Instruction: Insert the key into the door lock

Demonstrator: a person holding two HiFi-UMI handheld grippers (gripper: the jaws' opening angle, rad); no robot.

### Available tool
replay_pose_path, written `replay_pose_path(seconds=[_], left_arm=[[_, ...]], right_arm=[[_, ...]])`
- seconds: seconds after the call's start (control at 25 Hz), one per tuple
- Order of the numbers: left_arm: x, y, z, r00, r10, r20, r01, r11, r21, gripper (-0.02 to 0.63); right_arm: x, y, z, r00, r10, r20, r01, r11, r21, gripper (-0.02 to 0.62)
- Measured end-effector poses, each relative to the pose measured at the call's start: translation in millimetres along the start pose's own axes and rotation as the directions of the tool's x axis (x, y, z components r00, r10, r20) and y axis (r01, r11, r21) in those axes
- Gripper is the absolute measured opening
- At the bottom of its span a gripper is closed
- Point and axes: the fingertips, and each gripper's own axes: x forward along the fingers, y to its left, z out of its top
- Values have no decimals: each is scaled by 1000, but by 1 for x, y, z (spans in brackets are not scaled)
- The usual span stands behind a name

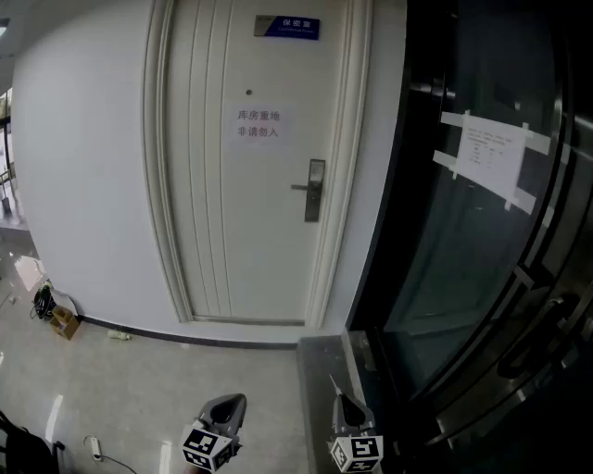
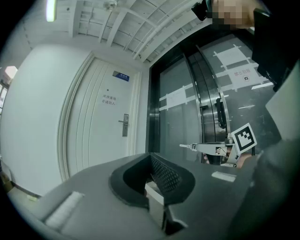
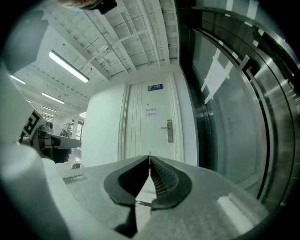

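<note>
Right tongs (image 1: 345, 405) pinch the key (image 2: 186, 146), well short of the door lock (image 1: 315, 190); left tongs (image 2: 151, 157) pressed together, empty. That thin pinch could let the key twist and skid off the lock

"How many doors?"
"One white door (image 1: 241, 167)."
"Papers?"
"One notice (image 1: 257, 123) on that door. On the glass wall (image 1: 463, 278), the left gripper view shows at least three taped sheets (image 2: 176, 97)."
"Signs?"
"One blue sign (image 1: 287, 27), at the door's top edge."
"Locks?"
"One lock plate (image 1: 315, 190) with one handle, near the door's right edge."
"Tools?"
"Two: left gripper (image 1: 232, 405) and right gripper (image 1: 343, 400), each bearing one marker cube (image 1: 358, 454). One key (image 2: 186, 146). One cardboard box (image 1: 63, 321) on the floor (image 1: 139, 389)."
</note>
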Motion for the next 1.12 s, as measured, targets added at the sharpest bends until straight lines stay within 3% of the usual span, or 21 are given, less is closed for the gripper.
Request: replay_pose_path(seconds=[0.48,1.12], left_arm=[[17,9,14,1000,11,24,-12,999,31,2],[60,30,11,1000,-3,22,2,999,34,2]], right_arm=[[18,-7,10,999,16,48,-17,1000,6,11],[56,-22,5,999,9,45,-9,1000,0,11]])
